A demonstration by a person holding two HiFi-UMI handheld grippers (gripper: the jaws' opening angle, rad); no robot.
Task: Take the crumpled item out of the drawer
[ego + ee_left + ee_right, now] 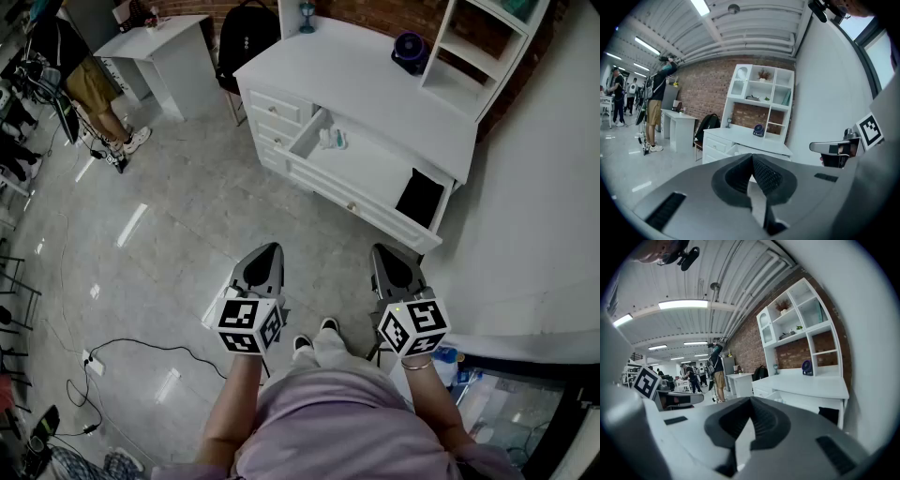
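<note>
A white dresser (375, 94) stands ahead on the floor, its top drawer (310, 134) pulled open. Just right of the drawer's side wall lies a small pale crumpled item (334, 140). My left gripper (270, 249) and right gripper (382, 250) are held side by side above the floor, well short of the dresser and pointing toward it. Both are shut with nothing between the pads. In the left gripper view my left gripper (752, 161) has its ribbed pads pressed together, with the dresser (740, 140) beyond. In the right gripper view my right gripper (750, 403) is the same, and the open drawer (776, 395) shows ahead.
A dark open compartment (419, 199) sits at the dresser's right end. A small fan (410, 49) and a white shelf unit (483, 42) stand on top. A black backpack (246, 37), a small white desk (159, 47) and a standing person (94, 89) are at the left. Cables (141, 349) lie on the floor.
</note>
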